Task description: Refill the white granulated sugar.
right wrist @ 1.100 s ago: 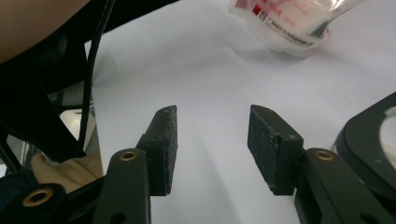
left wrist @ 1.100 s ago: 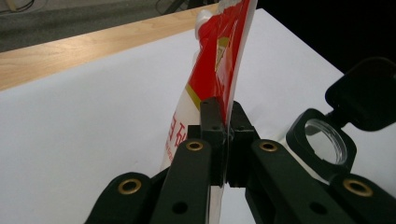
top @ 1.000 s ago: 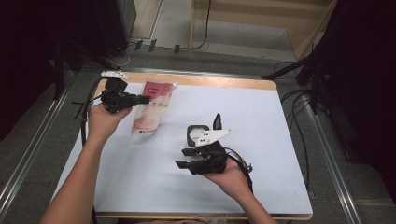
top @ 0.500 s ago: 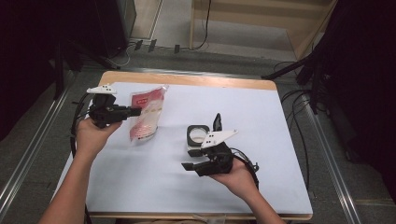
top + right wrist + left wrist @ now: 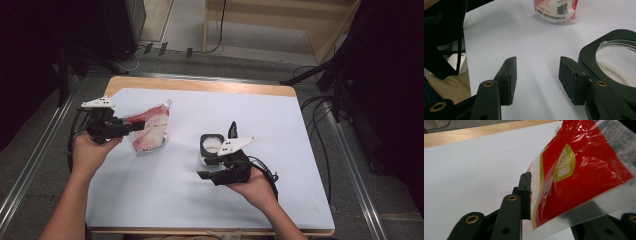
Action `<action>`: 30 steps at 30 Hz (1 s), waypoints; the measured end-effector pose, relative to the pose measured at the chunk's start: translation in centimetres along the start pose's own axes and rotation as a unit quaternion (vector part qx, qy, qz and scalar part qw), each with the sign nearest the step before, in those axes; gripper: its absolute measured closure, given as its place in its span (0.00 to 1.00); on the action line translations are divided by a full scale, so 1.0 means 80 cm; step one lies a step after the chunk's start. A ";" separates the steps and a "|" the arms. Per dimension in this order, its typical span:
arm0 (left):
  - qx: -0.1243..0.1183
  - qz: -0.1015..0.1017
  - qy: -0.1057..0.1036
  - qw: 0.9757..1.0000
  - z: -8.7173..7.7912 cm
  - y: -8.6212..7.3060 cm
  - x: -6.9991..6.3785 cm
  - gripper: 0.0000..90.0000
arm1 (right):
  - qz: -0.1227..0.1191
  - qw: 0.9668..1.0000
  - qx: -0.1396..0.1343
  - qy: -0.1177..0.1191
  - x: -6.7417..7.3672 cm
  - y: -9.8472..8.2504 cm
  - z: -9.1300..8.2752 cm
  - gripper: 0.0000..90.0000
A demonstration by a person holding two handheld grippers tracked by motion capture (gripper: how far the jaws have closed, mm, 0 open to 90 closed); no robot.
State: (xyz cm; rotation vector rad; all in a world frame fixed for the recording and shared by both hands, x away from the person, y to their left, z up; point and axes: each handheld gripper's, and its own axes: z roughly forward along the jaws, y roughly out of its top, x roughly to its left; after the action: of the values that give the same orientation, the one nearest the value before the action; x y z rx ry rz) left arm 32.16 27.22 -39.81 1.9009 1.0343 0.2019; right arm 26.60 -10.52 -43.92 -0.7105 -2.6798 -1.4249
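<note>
On the left I have my left gripper (image 5: 131, 126) at the red-and-clear pouch (image 5: 150, 129), which sits on the white table sheet (image 5: 165, 200) left of the middle, its base on the sheet and its top leaning away toward the far edge. Its jaws have just been opening; in the left gripper view the pouch's film (image 5: 584, 175) lies between them, one black pad (image 5: 526, 195) just beside the printed side, and I judge the pinch is let go so the pouch can rest on its own weight. Whether the pad brushes the film I cannot tell. Moving right, the black square container (image 5: 212, 146) with its round white inside stands near the middle of the sheet, apart from the pouch. My right gripper (image 5: 215, 165) rests just beside it on the near side, jaws about half spread and empty; the right gripper view shows bare sheet between the pads (image 5: 510, 80) and the container's rim (image 5: 599, 45) off to one side, so I read it as waiting. Count: one pouch, one container, two grippers, two hands.
</note>
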 end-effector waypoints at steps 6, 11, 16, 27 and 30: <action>-0.003 0.012 0.017 1.000 0.000 -0.002 -0.002 0.68 | -0.006 1.000 0.005 -0.009 -0.003 -0.001 -0.002 0.55; -0.007 0.011 0.020 1.000 -0.002 -0.002 -0.004 0.62 | -0.004 1.000 0.004 -0.010 -0.006 0.000 -0.006 0.55; -0.014 0.022 0.020 0.999 -0.004 -0.003 -0.006 0.56 | 0.001 1.000 0.006 -0.010 -0.008 0.000 -0.009 0.55; 0.017 0.036 0.036 0.999 -0.013 -0.014 -0.017 0.51 | 0.000 1.000 0.004 -0.010 -0.014 0.004 -0.018 0.56; 0.013 0.031 0.042 0.999 -0.018 -0.018 -0.017 0.51 | 0.007 1.000 0.006 -0.011 -0.017 0.004 -0.023 0.56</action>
State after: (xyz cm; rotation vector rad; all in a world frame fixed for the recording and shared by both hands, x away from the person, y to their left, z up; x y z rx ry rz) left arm 29.72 27.43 -39.77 1.9633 1.0390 0.3092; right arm 27.56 -12.35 -42.92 -0.7458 -2.6912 -1.4060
